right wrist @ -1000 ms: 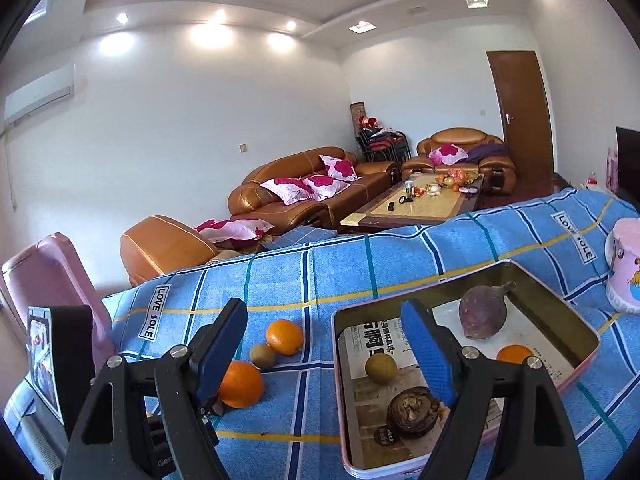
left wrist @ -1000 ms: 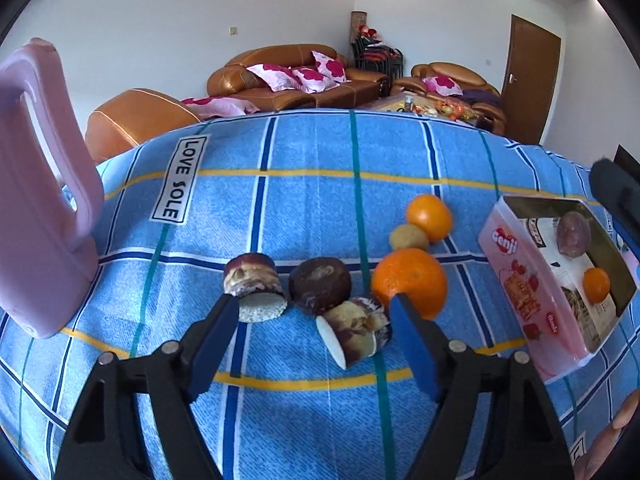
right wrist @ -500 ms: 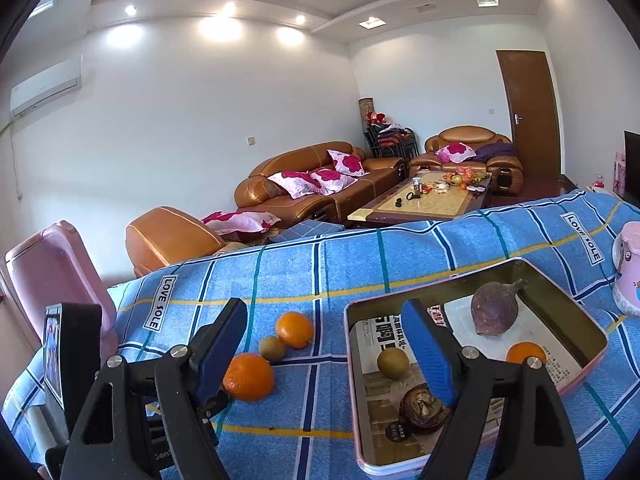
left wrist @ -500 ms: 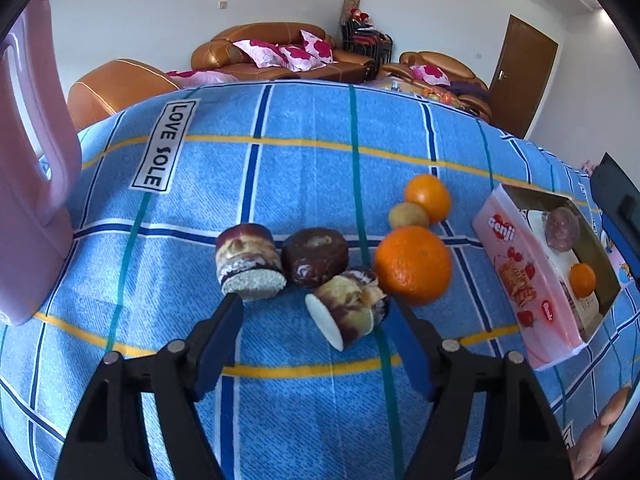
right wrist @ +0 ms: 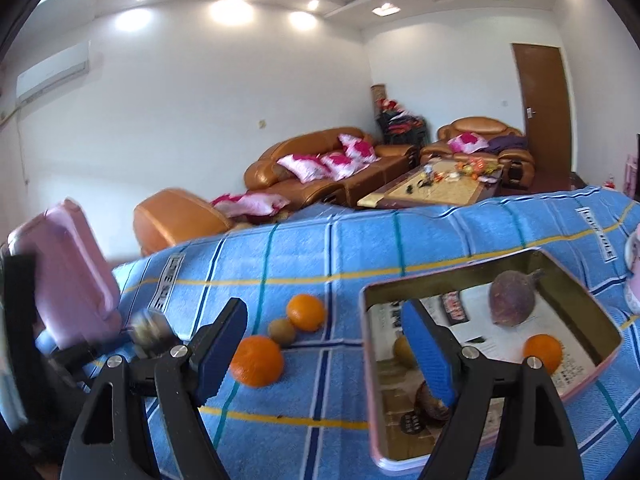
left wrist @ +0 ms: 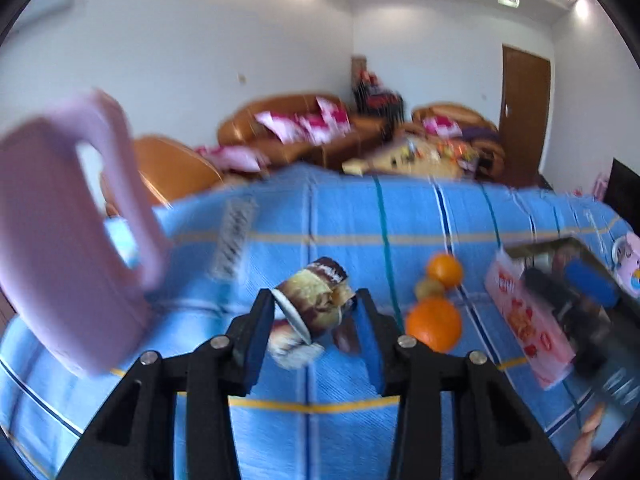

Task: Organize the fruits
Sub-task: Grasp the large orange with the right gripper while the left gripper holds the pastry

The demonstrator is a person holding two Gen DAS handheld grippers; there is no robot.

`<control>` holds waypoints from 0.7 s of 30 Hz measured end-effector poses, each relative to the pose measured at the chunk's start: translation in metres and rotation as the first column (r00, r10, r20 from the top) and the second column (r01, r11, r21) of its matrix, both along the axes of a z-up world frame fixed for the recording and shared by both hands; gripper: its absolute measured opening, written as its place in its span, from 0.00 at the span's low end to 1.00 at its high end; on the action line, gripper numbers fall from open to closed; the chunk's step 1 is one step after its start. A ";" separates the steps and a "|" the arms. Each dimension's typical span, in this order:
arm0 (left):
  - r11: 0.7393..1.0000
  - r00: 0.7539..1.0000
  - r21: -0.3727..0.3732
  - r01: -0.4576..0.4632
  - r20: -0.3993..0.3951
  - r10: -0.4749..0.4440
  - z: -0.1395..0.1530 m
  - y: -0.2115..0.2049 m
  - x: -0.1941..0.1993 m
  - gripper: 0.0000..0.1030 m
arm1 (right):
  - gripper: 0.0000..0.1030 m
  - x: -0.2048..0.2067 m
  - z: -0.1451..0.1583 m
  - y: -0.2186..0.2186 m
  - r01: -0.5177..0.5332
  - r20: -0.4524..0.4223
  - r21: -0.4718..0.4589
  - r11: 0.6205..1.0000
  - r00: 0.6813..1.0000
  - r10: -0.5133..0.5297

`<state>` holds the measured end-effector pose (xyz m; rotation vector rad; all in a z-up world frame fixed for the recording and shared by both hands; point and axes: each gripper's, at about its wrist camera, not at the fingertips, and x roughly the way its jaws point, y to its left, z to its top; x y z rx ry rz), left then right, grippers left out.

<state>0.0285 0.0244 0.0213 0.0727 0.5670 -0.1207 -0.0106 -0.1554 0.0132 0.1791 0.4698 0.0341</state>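
Note:
My left gripper is shut on a cut brown-and-yellow fruit piece and holds it above the blue cloth. Two more dark pieces lie under it. A large orange, a kiwi and a smaller orange lie to its right. The pink tin holds a purple fruit, an orange and other fruit. My right gripper is open and empty, between the large orange and the tin.
A pink jug stands at the left of the table, also in the right wrist view. A pink cup stands past the tin. Sofas and a coffee table lie beyond the table's far edge.
My left gripper has closed on the cut fruit piece and lifted it off the cloth. The right gripper has shifted slightly and stays open.

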 end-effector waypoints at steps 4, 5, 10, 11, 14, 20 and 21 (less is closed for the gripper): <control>0.990 0.987 0.021 -0.140 0.084 0.137 0.010 0.026 0.002 0.42 | 0.78 0.009 -0.010 0.021 -0.079 -0.057 -0.049 0.996 0.995 0.077; 0.986 0.984 0.012 -0.164 0.075 0.163 0.008 0.033 0.006 0.42 | 0.78 0.011 -0.012 0.027 -0.102 -0.076 -0.059 0.993 0.992 0.097; 0.974 0.978 -0.097 -0.207 -0.061 0.202 -0.012 0.058 0.026 0.42 | 0.78 0.027 -0.021 0.055 -0.174 -0.174 -0.139 0.975 0.973 0.149; 0.971 0.975 -0.107 -0.216 -0.075 0.208 -0.015 0.061 0.029 0.42 | 0.78 0.033 -0.024 0.060 -0.175 -0.199 -0.160 0.971 0.970 0.142; 0.967 0.971 -0.097 -0.234 -0.066 0.228 -0.018 0.060 0.026 0.42 | 0.78 0.049 -0.032 0.067 -0.163 -0.273 -0.175 0.971 0.956 0.112; 0.969 0.971 -0.076 -0.236 -0.053 0.232 -0.022 0.055 0.018 0.42 | 0.73 0.071 -0.047 0.068 -0.129 -0.373 -0.161 0.978 0.926 0.061; 0.969 0.971 -0.070 -0.237 -0.053 0.233 -0.022 0.054 0.018 0.42 | 0.67 0.074 -0.049 0.069 -0.125 -0.391 -0.152 0.980 0.919 0.057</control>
